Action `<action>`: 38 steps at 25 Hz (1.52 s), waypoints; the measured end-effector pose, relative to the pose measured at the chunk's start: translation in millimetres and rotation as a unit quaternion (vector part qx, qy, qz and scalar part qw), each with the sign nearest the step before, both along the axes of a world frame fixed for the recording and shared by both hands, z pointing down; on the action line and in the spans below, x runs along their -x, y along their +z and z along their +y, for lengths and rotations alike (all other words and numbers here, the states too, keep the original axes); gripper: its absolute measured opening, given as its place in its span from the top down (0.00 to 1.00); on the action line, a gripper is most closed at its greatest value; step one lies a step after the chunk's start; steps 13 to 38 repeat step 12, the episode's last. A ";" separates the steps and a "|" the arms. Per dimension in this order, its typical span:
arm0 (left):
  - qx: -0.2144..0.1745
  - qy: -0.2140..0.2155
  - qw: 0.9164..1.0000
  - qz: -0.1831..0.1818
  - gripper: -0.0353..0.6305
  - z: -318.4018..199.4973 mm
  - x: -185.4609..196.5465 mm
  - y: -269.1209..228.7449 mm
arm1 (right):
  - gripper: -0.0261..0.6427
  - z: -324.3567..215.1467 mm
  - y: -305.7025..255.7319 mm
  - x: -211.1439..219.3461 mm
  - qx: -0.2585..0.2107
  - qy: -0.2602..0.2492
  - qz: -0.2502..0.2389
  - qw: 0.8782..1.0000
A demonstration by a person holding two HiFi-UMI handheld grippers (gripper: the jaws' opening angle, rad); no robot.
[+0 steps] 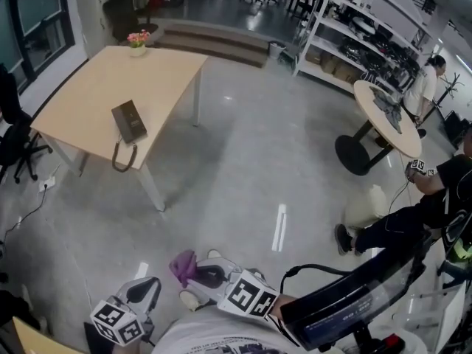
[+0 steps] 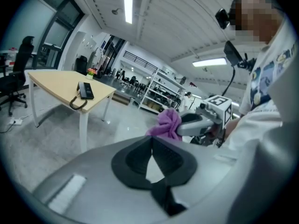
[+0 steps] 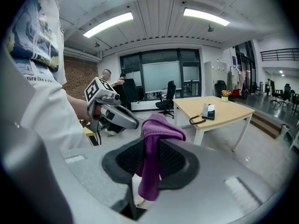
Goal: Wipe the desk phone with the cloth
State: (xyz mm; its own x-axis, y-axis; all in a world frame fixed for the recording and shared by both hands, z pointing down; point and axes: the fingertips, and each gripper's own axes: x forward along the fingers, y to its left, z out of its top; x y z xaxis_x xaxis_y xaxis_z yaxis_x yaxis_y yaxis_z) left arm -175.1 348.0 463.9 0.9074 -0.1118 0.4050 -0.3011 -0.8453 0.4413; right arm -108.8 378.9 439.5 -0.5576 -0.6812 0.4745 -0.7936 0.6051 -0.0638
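The black desk phone (image 1: pixel 129 121) lies on the light wooden table (image 1: pixel 88 87) far ahead at the left, its coiled cord (image 1: pixel 122 158) hanging over the front edge. My right gripper (image 1: pixel 200 275) is shut on a purple cloth (image 1: pixel 183 265), low in the head view. In the right gripper view the cloth (image 3: pixel 152 157) drapes over and down between the closed jaws (image 3: pixel 150 146). My left gripper (image 1: pixel 146 292) is shut and holds nothing (image 2: pixel 152 148). Both grippers are close to my body, well short of the phone (image 2: pixel 85 90) (image 3: pixel 208 111).
A small flower pot (image 1: pixel 137 43) stands at the table's far edge. A black office chair (image 1: pixel 11 142) is left of the table. At the right are a round table (image 1: pixel 383 116), a seated person (image 1: pixel 398 220) and storage shelves (image 1: pixel 369 43). Grey floor lies between me and the table.
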 end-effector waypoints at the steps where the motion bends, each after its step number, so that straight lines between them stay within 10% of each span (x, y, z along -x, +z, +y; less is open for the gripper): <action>1: 0.000 0.002 1.000 0.000 0.94 0.2 -0.8 0.9 | 0.83 -0.2 -0.2 -0.2 0.000 -0.001 0.003 1.000; 38: -0.001 0.001 1.000 -0.013 0.94 -27.4 -8.9 7.6 | 0.83 -22.4 4.5 -14.3 -0.004 0.007 0.002 1.000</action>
